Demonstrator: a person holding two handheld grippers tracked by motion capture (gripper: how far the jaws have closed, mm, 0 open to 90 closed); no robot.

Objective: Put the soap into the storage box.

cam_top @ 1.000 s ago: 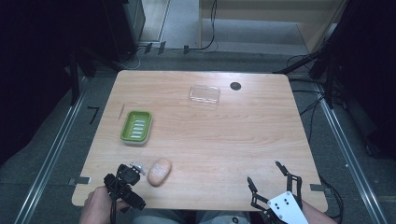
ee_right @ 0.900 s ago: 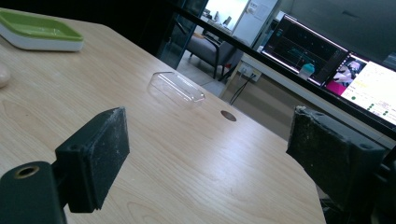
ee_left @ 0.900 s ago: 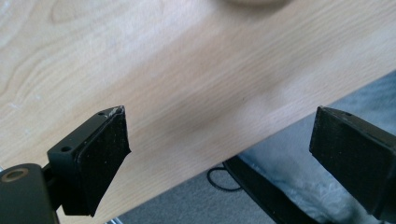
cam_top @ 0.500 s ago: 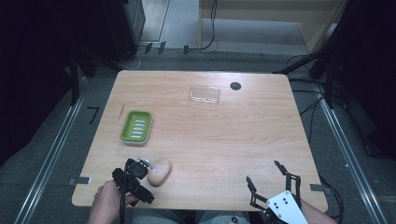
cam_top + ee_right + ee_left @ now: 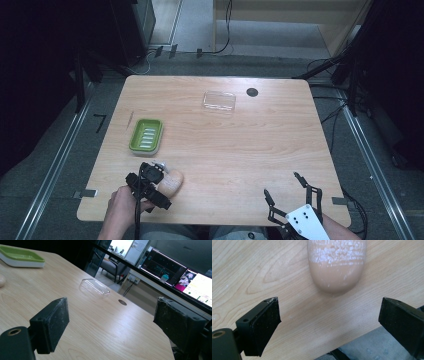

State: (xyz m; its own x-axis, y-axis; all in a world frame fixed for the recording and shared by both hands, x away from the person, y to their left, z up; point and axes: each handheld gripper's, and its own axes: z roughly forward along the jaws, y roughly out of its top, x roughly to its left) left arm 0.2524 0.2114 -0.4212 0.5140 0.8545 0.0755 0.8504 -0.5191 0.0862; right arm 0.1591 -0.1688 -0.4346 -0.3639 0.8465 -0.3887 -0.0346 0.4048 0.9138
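Note:
A tan oval soap bar [image 5: 171, 180] lies near the table's front left edge. My left gripper [image 5: 156, 186] is right at its near end, tilted down, open. In the left gripper view the soap bar [image 5: 336, 265] sits just ahead of the gap, with the black pads [image 5: 262, 325] wide on either side and not touching it. A green soap dish [image 5: 146, 135] stands empty behind the soap. My right gripper [image 5: 287, 192] hovers open at the front right edge, with nothing between its pads [image 5: 51, 323].
A clear plastic lid [image 5: 219, 100] lies at the back middle beside a round black hole [image 5: 252, 92] in the wooden table [image 5: 240, 150]. The right gripper view shows the green soap dish [image 5: 20, 256], the lid [image 5: 94, 287] and lit monitors [image 5: 175, 270] beyond the table.
My left gripper has moved forward and right up to the soap bar, staying open. The right gripper has not moved.

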